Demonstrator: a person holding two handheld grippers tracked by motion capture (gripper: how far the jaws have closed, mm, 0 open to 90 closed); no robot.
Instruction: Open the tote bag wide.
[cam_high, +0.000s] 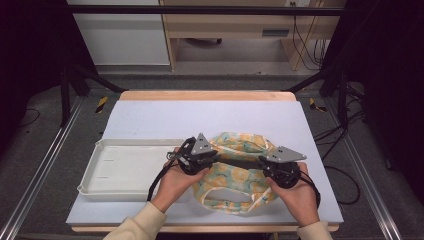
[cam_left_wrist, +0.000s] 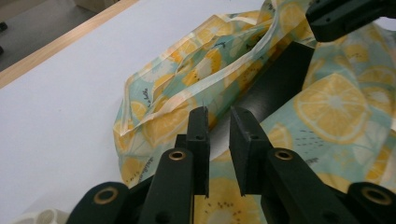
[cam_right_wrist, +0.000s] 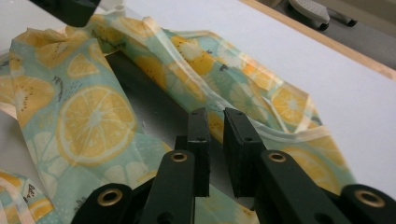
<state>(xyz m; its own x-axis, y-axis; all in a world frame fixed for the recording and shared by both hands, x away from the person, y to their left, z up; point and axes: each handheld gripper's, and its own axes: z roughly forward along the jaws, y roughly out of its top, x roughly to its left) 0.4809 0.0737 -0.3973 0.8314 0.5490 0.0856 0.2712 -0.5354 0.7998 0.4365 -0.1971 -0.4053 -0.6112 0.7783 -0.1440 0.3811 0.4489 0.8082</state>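
We see a lemon-print bag (cam_high: 235, 172) lying crumpled at lower centre of the high view, on the pale blue table mat (cam_high: 150, 117), just right of the white tray (cam_high: 107, 172). The left gripper (cam_high: 212, 159) sits at the bag's left edge and the right gripper (cam_high: 260, 162) at its right edge, both pointing inward toward each other over the cloth.

In the left gripper view the left gripper (cam_left_wrist: 219, 126) has its 2 jaws nearly together, a narrow gap, bag fabric just behind the tips; we cannot tell if a fold is pinched.

In the right gripper view the right gripper (cam_right_wrist: 217, 122) looks the same: jaws almost clenched, slim gap, bag (cam_right_wrist: 93, 116) spread left and behind them, grip on cloth unclear. A dark opening (cam_left_wrist: 275, 79) of the bag runs between both grippers.
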